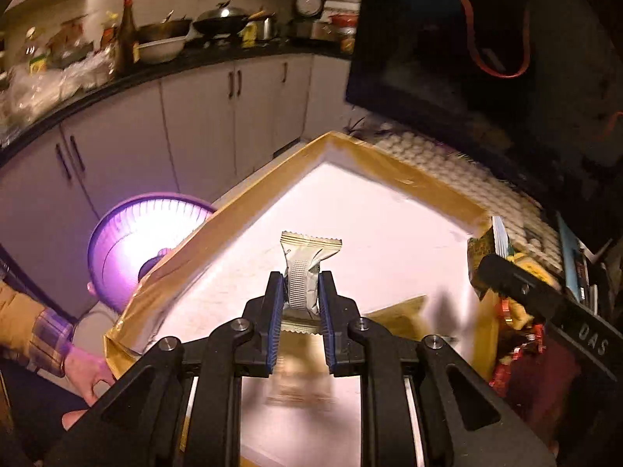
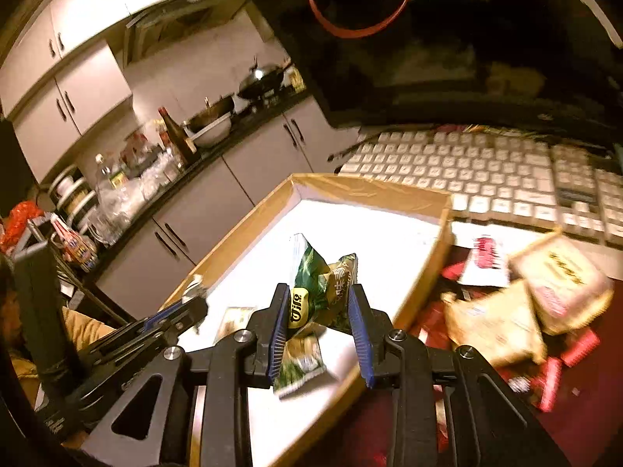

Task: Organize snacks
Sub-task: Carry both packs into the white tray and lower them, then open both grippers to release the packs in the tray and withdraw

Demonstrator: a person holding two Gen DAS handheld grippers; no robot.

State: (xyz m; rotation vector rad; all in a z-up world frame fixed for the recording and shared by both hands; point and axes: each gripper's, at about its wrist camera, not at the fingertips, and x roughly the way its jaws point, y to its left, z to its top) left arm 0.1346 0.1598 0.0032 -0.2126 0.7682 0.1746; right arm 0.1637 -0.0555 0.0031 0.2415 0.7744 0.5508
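Note:
My left gripper (image 1: 300, 292) is shut on a silver-and-gold snack packet (image 1: 303, 268), held upright above the white floor of a shallow cardboard box (image 1: 249, 210). My right gripper (image 2: 321, 311) is shut on a green snack bag (image 2: 323, 292), held over the same box (image 2: 362, 190) near its right wall. A small packet (image 2: 237, 319) lies flat on the box floor, and a blurred one (image 1: 300, 385) lies under the left gripper. The left gripper also shows in the right wrist view (image 2: 183, 307), at the box's left edge.
A pile of red, tan and white snack packets (image 2: 502, 311) lies on the dark red surface right of the box. A white keyboard (image 2: 486, 171) and a dark monitor (image 1: 486, 39) stand behind. A lit heater (image 1: 148, 241) glows left of the box. Kitchen cabinets (image 1: 194, 116) lie beyond.

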